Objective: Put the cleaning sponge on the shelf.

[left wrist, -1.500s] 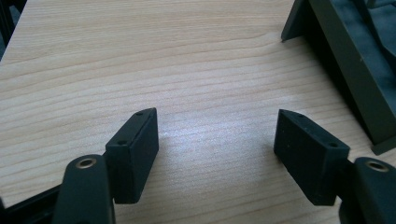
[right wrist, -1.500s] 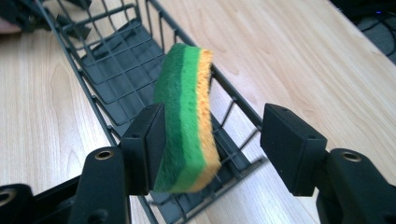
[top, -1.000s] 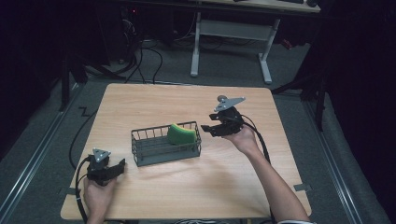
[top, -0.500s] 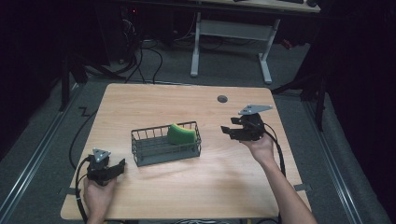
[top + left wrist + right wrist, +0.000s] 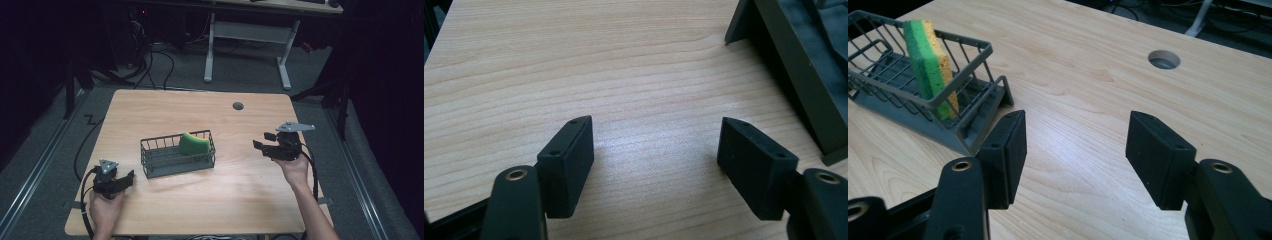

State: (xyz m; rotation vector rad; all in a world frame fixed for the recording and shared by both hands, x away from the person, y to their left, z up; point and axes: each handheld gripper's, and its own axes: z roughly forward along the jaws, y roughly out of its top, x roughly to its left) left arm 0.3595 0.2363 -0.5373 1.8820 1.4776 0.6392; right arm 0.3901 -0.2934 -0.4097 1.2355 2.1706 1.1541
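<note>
High view first: my right claw (image 5: 263,141) hangs over the bench's right edge, jaws spread, nothing between them. My left claw (image 5: 126,178) rests near the front-left corner, likewise released and empty, its jaws parted over bare wood in the left gripper view. Outward from there, the wire basket (image 5: 150,162) stands mid-bench, and the green-and-yellow sponge (image 5: 194,144) stands on edge inside it, leaning against the right end. I judge the placing done; what is left, if anything, is drawing my hands clear.
</note>
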